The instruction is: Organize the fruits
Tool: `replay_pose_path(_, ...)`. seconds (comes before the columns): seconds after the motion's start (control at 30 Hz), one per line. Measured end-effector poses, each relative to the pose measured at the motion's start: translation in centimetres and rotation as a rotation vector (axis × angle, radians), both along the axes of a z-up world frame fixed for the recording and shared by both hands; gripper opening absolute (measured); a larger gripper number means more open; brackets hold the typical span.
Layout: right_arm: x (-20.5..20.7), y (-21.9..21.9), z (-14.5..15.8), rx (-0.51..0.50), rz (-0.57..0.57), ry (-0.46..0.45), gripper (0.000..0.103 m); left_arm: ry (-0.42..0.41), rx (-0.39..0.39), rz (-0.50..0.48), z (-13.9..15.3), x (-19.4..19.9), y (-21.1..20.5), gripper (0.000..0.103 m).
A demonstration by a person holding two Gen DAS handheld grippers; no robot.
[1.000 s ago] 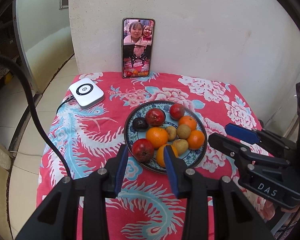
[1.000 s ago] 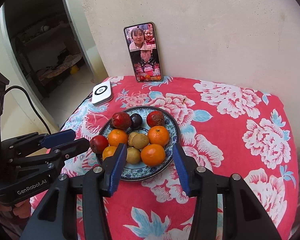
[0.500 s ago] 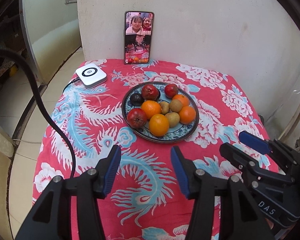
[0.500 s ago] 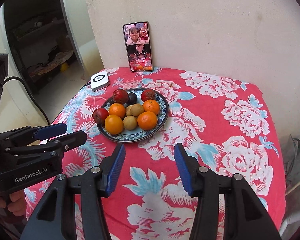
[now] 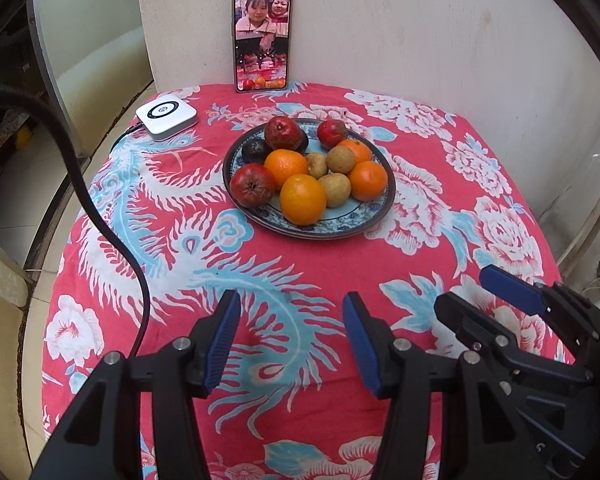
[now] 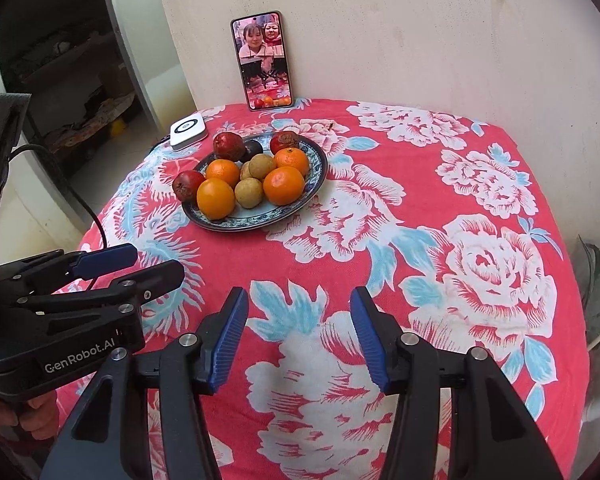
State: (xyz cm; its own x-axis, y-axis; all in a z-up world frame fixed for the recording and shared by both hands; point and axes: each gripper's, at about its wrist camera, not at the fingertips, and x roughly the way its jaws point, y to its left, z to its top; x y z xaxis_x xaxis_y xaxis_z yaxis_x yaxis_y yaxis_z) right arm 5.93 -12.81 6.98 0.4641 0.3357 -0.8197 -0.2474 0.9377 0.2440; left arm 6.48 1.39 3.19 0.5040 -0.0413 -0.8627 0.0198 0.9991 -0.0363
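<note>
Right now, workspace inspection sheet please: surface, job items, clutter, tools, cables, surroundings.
Surface: red floral tablecloth, flat, covering the table.
Job's things: patterned plate holding four oranges, three red fruits, three brown fruits and one dark fruit, all on the plate.
Clutter: phone propped upright against the wall, screen lit; white box at the far left corner of the cloth.
Tools: left tool and right tool both open, nothing between the pads, both short of the plate.
Cables: black cable across the left edge; a thin lead at the white box.
Surroundings: pale wall behind; doorway at left.
</note>
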Motion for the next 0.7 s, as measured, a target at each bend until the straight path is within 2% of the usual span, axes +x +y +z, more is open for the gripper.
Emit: replay_pose_path(0.7, 0.17, 0.15, -0.05, -0.001, 0.002, 0.002, 0.054, -0.002, 0.011, 0.007, -0.05, 0.22, -0.22, 0.057)
